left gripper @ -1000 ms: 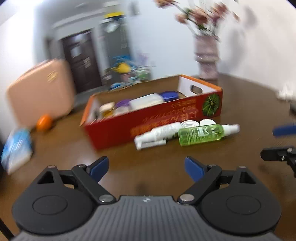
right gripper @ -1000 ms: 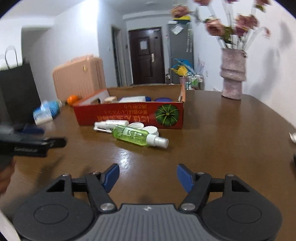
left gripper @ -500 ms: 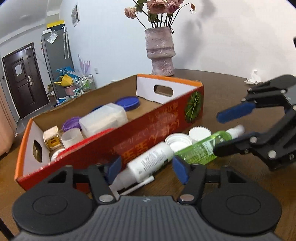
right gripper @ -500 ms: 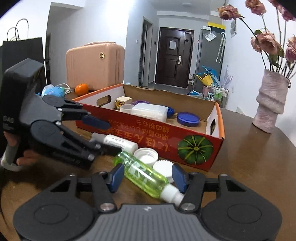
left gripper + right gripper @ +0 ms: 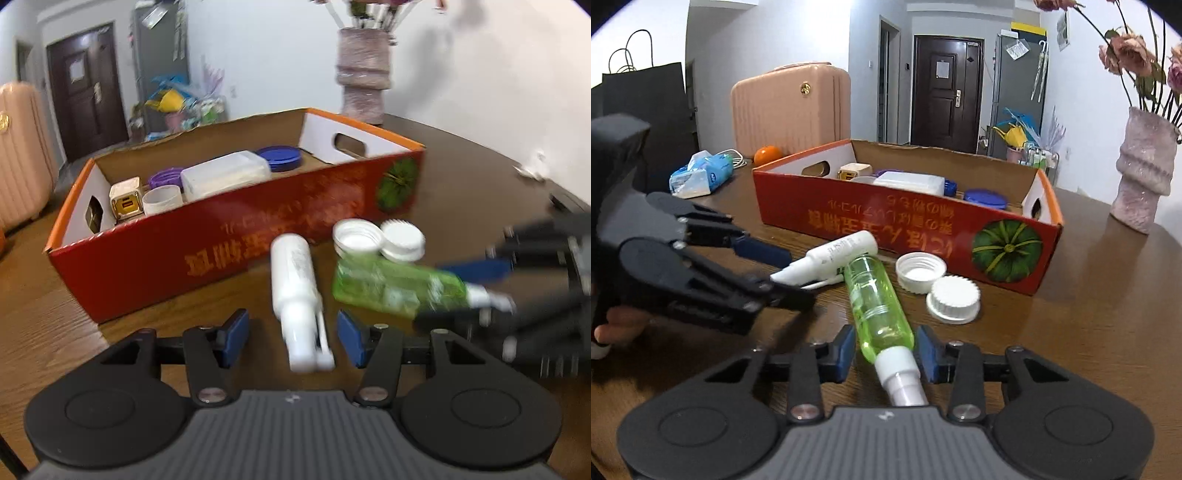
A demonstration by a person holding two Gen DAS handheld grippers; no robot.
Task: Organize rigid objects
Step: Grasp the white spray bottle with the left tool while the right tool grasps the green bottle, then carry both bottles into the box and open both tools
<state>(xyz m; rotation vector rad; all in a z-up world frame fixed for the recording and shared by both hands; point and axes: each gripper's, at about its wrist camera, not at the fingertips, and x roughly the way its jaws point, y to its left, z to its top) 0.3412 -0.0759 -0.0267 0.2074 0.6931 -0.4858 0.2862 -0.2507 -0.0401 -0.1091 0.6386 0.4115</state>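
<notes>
A white bottle lies on the brown table, its nozzle end between the blue pads of my open left gripper; the pads stand apart from it. A green spray bottle lies beside it, its white neck between the pads of my right gripper, which has closed to about the bottle's width; contact is unclear. Both bottles show in both views: the green one, the white one. A red cardboard box behind them holds a clear container, purple and blue lids and a small cube.
Two white caps lie against the box front. A pink vase stands at the back right. A tissue pack and an orange lie far left. A pink suitcase stands beyond the table.
Both grippers moved forward to the bottles. The left gripper now straddles the white bottle's nozzle end. The right gripper now straddles the green bottle's neck and has narrowed.
</notes>
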